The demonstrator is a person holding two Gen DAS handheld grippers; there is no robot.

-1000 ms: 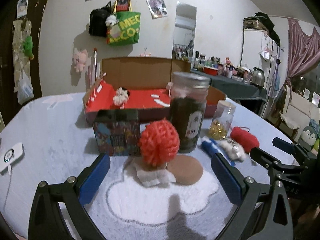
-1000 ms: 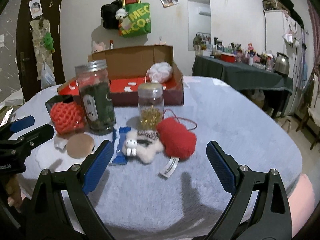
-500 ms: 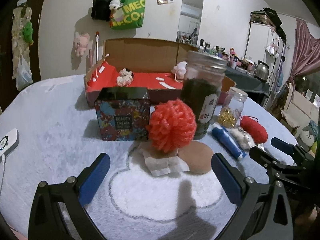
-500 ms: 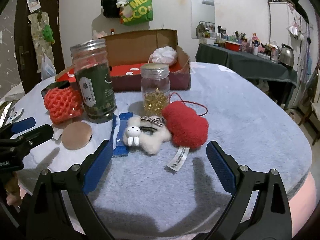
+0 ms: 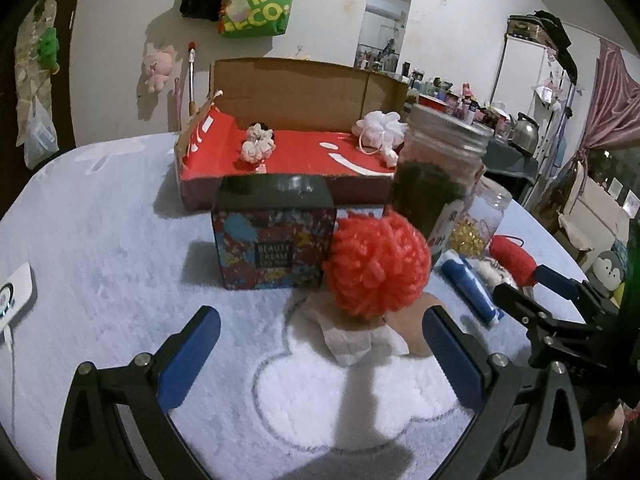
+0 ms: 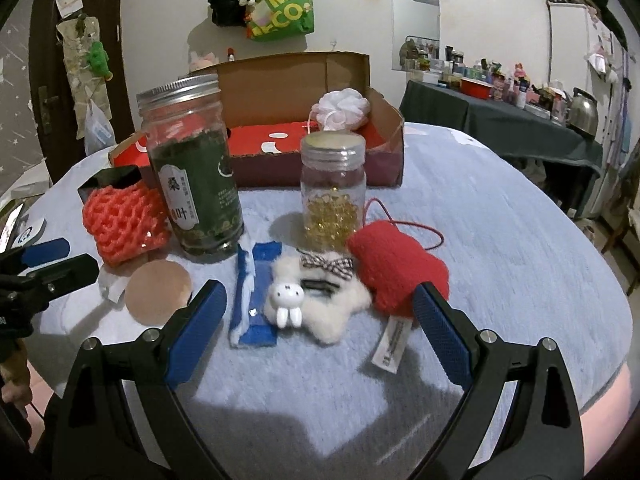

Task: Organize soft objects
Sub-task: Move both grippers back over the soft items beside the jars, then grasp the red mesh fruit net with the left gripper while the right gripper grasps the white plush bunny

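Left tool (image 5: 316,334) released before red mesh ball (image 5: 378,264), right tool (image 6: 320,304) released around white plush star (image 6: 320,300), cardboard box (image 6: 320,128) at table's far edge

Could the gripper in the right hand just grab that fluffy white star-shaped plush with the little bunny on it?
Probably yes. The right gripper is open, and the fluffy white star-shaped plush lies between its fingertips with nothing over it, though the red knitted pouch touches its side.
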